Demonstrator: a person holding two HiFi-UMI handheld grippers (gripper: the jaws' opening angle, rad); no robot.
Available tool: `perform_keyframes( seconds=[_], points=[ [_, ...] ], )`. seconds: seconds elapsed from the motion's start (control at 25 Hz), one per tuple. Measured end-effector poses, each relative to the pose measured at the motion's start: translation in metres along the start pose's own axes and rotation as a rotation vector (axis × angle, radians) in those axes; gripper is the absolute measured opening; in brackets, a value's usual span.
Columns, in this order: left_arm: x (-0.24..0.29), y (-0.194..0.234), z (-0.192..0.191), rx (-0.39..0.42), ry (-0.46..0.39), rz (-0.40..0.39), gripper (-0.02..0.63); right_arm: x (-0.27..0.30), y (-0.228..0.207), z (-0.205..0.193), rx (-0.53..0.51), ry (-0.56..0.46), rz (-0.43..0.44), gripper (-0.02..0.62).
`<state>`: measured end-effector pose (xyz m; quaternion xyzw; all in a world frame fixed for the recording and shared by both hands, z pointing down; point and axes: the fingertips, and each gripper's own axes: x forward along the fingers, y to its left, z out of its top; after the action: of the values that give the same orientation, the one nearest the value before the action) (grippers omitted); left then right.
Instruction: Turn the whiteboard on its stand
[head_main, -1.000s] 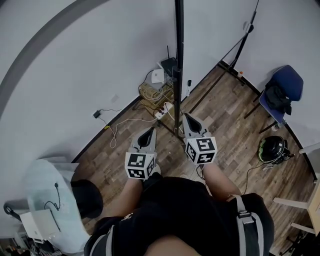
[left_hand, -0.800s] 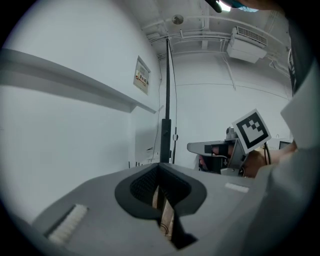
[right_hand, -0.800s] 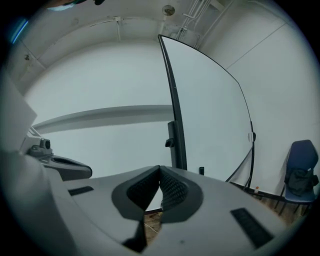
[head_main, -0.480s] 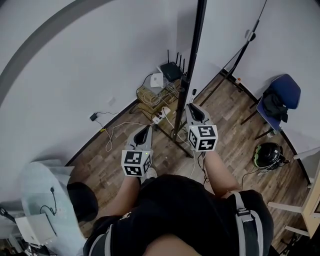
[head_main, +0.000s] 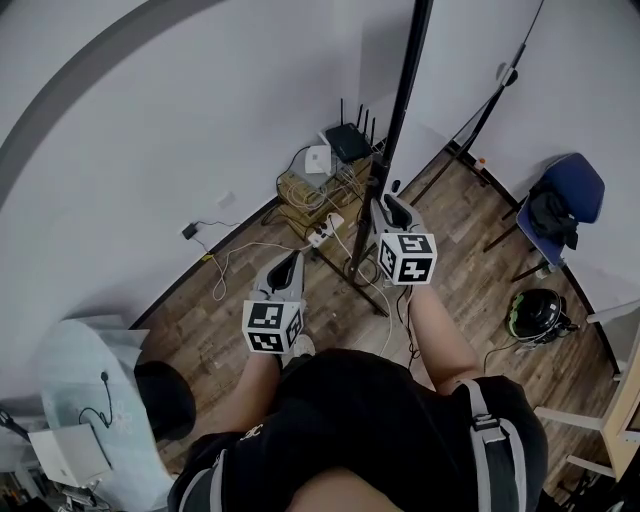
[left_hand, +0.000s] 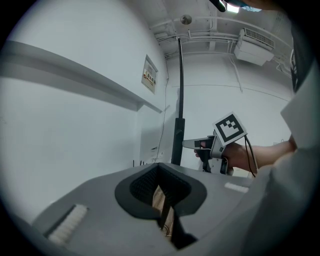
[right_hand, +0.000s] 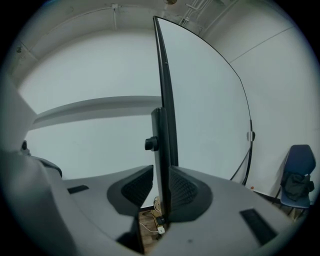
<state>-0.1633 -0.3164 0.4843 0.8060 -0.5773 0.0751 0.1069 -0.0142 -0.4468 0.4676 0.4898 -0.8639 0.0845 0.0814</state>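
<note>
The whiteboard stands edge-on in front of me; its black frame edge (head_main: 398, 110) runs down to the stand foot (head_main: 350, 268), and its white face (head_main: 465, 70) lies to the right. My right gripper (head_main: 388, 203) is shut on that edge at about mid height. In the right gripper view the frame edge (right_hand: 162, 100) fills the gap between the pads of the right gripper (right_hand: 161, 200), just below a black clamp knob (right_hand: 150, 144). My left gripper (head_main: 291, 262) hangs left of the stand, apart from it. The left gripper (left_hand: 161, 200) is open a narrow way, with only floor showing between its jaws.
A router (head_main: 347, 140), a cable tangle and a power strip (head_main: 322, 232) lie on the wood floor by the wall behind the stand. A blue chair (head_main: 562, 195) and a helmet (head_main: 538, 305) are at the right. A pale table (head_main: 90, 400) and a black stool (head_main: 168, 400) are at lower left.
The board's black edge has swung rightward and my right gripper has gone with it, up and to the right. The left gripper has shifted only slightly left.
</note>
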Motion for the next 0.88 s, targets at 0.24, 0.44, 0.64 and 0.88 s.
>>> perform_keyframes(
  seconds=[0.24, 0.44, 0.64, 0.88],
  points=[
    [-0.004, -0.002, -0.009, -0.012, 0.014, 0.005, 0.009, 0.013, -0.005, 0.002, -0.027, 0.011, -0.025, 0.075],
    [-0.011, 0.005, -0.016, -0.027, 0.023, 0.026, 0.009, 0.020, -0.006, 0.000, -0.068, 0.013, -0.036, 0.081],
    [-0.023, 0.017, -0.025, -0.046, 0.035, 0.057, 0.009, 0.020, -0.007, -0.002, -0.072, -0.022, -0.035, 0.095],
    [-0.031, 0.022, -0.033, -0.063, 0.044, 0.082, 0.009, 0.021, -0.006, -0.004, -0.077, -0.023, -0.016, 0.095]
  ],
)
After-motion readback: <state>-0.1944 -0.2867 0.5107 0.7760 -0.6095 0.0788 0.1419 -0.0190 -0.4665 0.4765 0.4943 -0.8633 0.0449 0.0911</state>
